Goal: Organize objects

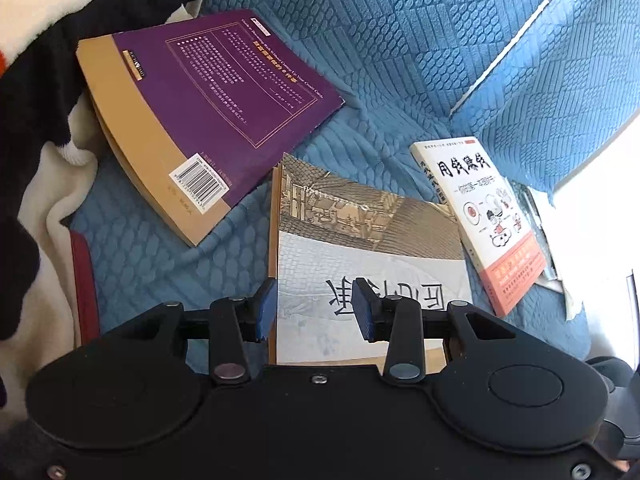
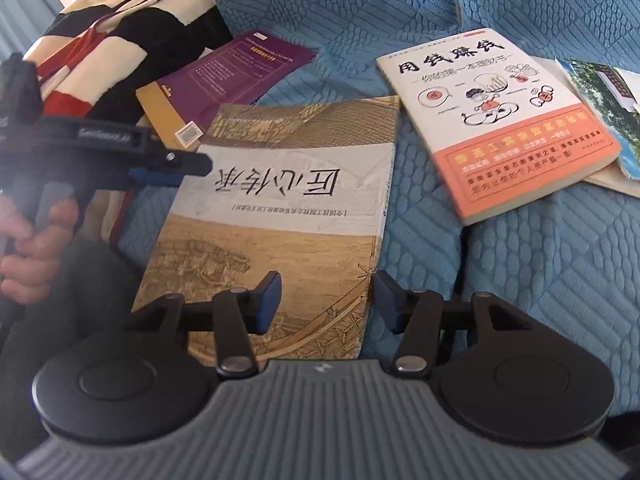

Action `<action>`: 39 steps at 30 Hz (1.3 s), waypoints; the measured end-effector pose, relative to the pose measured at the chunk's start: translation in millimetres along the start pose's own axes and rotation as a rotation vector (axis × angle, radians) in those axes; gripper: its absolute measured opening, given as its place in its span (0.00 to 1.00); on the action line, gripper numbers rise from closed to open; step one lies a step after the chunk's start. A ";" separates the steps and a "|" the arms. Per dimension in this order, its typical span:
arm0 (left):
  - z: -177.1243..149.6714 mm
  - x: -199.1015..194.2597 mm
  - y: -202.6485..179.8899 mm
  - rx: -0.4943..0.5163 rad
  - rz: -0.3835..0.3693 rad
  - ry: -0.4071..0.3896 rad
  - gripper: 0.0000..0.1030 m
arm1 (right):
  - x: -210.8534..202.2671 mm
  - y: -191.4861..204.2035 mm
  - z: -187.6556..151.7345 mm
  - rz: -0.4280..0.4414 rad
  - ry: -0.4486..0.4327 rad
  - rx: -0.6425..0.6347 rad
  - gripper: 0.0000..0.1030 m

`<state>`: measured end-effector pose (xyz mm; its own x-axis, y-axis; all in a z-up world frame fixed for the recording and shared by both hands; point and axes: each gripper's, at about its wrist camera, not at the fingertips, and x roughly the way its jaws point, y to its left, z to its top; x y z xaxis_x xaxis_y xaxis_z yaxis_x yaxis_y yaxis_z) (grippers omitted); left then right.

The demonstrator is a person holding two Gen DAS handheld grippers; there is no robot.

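Books lie scattered on the blue quilted cover [image 2: 520, 280] in front of you. Your right gripper [image 2: 326, 302] hangs over the near end of the big tan-and-white book [image 2: 288, 208], its fingers apart with nothing pinched between them; the book's right edge runs up through the gap. Your left gripper [image 1: 316, 308] shows its own fingers parted too, over the white band of that same book [image 1: 360, 272], one pad near the book's left edge, the other over the printed title. From the right wrist view you can see the left gripper [image 2: 160, 170] at about nine o'clock, reaching in to the book's left edge, with your hand [image 2: 36, 248] wrapped on its handle below; whether it touches the cover you cannot tell.

At eleven o'clock from the big book sits the purple book [image 1: 216, 112], back cover up with the barcode showing, one corner just beside the big book. At one o'clock lies the white book with the orange band [image 2: 500, 120], resting partly on a book with a green photo cover [image 2: 600, 112]. A striped blanket [image 2: 120, 32] in red, black and cream bunches up at ten o'clock, beside the purple book.
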<state>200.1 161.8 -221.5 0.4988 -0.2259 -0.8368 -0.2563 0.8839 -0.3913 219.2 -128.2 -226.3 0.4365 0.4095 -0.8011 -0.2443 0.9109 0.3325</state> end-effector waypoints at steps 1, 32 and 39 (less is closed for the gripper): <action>0.4 1.7 0.8 0.001 0.003 0.007 0.36 | 0.4 1.2 -0.2 -0.002 0.000 0.005 0.52; 2.5 -208.1 -124.4 0.081 -0.055 -0.304 0.49 | -183.8 54.3 69.0 -0.153 -0.315 0.033 0.53; -11.6 -236.8 -155.0 0.111 -0.058 -0.375 0.90 | -220.9 44.2 57.9 -0.242 -0.365 0.061 1.00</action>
<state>112.2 73.5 32.8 0.7828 -0.1302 -0.6086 -0.1376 0.9175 -0.3732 162.1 -175.4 -5.8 0.7550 0.1648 -0.6347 -0.0503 0.9796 0.1944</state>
